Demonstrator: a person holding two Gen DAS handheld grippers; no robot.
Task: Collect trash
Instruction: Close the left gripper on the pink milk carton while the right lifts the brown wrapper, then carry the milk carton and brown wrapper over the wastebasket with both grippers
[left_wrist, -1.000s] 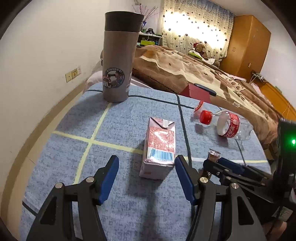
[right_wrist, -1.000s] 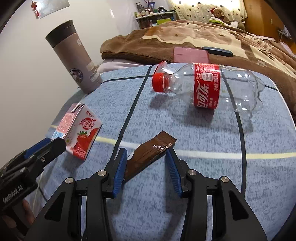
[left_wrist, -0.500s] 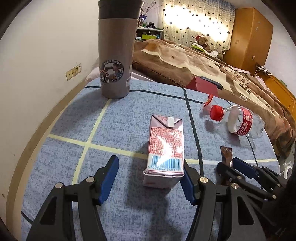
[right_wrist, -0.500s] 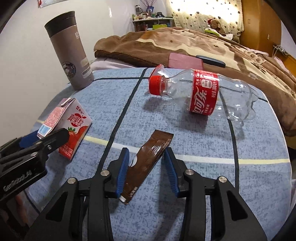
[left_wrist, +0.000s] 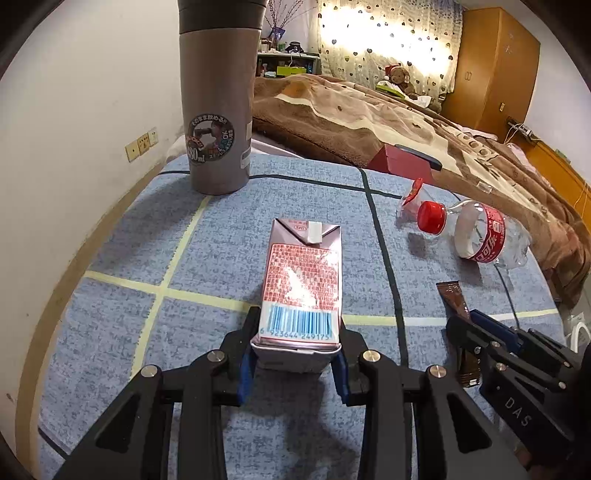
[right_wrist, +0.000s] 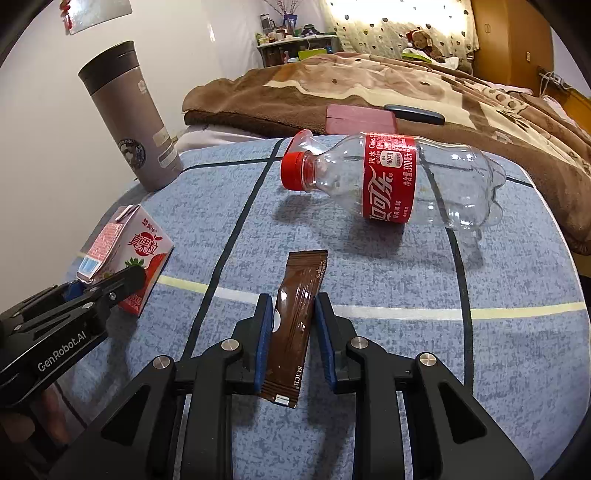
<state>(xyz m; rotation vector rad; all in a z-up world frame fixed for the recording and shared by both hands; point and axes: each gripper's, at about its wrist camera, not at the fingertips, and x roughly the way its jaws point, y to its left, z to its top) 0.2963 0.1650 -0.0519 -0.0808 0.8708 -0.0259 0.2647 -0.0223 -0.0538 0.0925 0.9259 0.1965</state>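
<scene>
A pink milk carton (left_wrist: 302, 288) lies on the blue mat; my left gripper (left_wrist: 297, 325) is shut on its near end. The carton also shows in the right wrist view (right_wrist: 125, 254) with the left gripper (right_wrist: 107, 284) on it. A brown sachet wrapper (right_wrist: 295, 317) lies between the pads of my right gripper (right_wrist: 293, 308), which is shut on it. The wrapper (left_wrist: 452, 295) and the right gripper (left_wrist: 476, 325) show at the right of the left wrist view. An empty cola bottle (right_wrist: 388, 177) with a red cap lies on its side farther back.
A tall grey thermos (left_wrist: 218, 96) stands at the mat's back left, near the wall. Behind the mat is a bed with a brown blanket (right_wrist: 369, 85), a red box (right_wrist: 360, 118) and a dark remote (right_wrist: 413, 112). The mat's right edge (right_wrist: 561, 295) drops off.
Both grippers have moved forward and closed: the left onto the milk carton, the right onto the brown wrapper, which now lies straight between the pads.
</scene>
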